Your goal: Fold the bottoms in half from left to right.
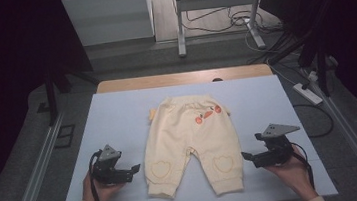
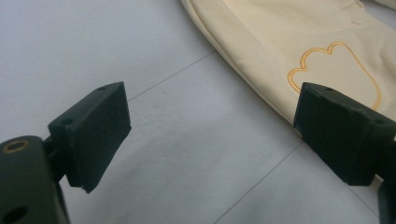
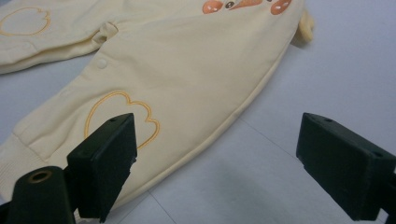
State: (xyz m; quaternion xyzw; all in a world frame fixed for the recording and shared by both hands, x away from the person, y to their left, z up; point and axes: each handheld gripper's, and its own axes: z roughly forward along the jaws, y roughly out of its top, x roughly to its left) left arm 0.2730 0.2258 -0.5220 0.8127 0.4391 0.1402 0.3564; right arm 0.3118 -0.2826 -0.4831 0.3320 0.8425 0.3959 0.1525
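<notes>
A pair of small cream trousers [image 1: 188,142] lies flat in the middle of the pale blue mat [image 1: 117,112], waistband away from me, with an orange print near the waist and a stitched outline on each knee. My left gripper [image 1: 136,169] rests on the mat just left of the left leg, its jaws open with bare mat between them [image 2: 210,140]. My right gripper [image 1: 246,157] sits just right of the right leg, jaws open over the leg's outer edge and the mat [image 3: 215,158]. The trousers [image 2: 299,42] lie beyond the left jaws and the trousers [image 3: 187,65] spread ahead of the right jaws.
The mat covers a wooden table [image 1: 184,78] whose far edge shows behind it. Metal rails [image 1: 38,170] run along both sides. A white stand [image 1: 217,11] with cables and a power strip [image 1: 308,93] lie on the floor beyond.
</notes>
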